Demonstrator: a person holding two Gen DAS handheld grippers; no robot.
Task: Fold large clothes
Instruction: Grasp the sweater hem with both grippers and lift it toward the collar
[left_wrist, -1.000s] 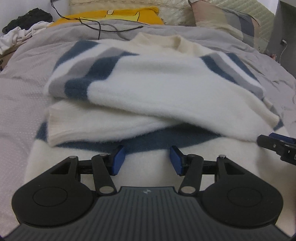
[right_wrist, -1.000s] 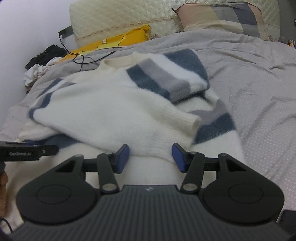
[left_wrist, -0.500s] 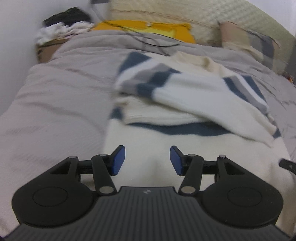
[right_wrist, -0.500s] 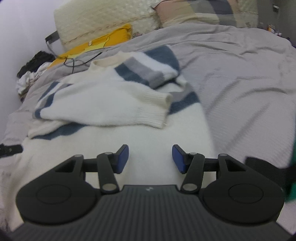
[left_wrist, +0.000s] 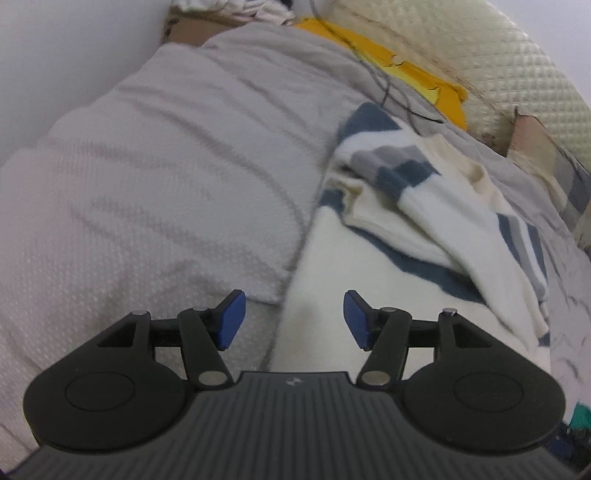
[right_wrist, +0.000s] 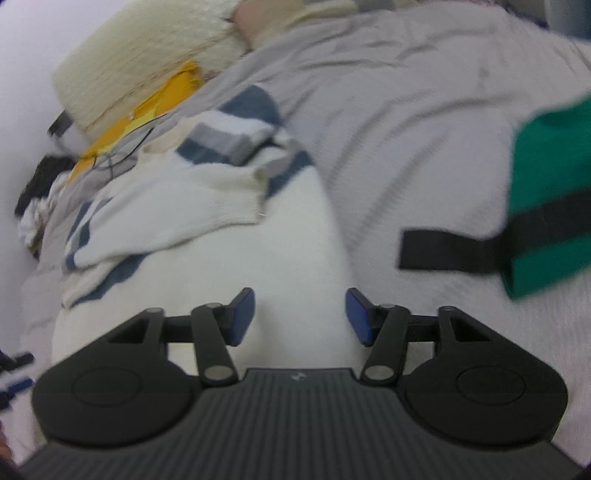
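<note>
Left wrist view: lying spread on the pale grey quilted bedspread (left_wrist: 155, 192), the fluffy cream sweater with navy and grey stripes (left_wrist: 417, 236), both sleeves folded across its chest, reaching from 6 toward 2 o'clock. Hovering over its near left hem corner, the left gripper (left_wrist: 293, 319), blue-padded fingers (left_wrist: 231, 319) spread wide, gripping nothing. Sitting beyond at 1 o'clock, a yellow cushion (left_wrist: 417, 77) with a thin dark cable (left_wrist: 391, 96) trailing over it, against a cream quilted headboard (left_wrist: 498, 70). Right wrist view, blurred: hanging above the sweater's (right_wrist: 207, 206) right hem area, the right gripper (right_wrist: 299, 315), fingers also apart and empty; resting at 3 o'clock on the bedspread (right_wrist: 406, 122), a green fabric item with a black strap (right_wrist: 546, 206).
</note>
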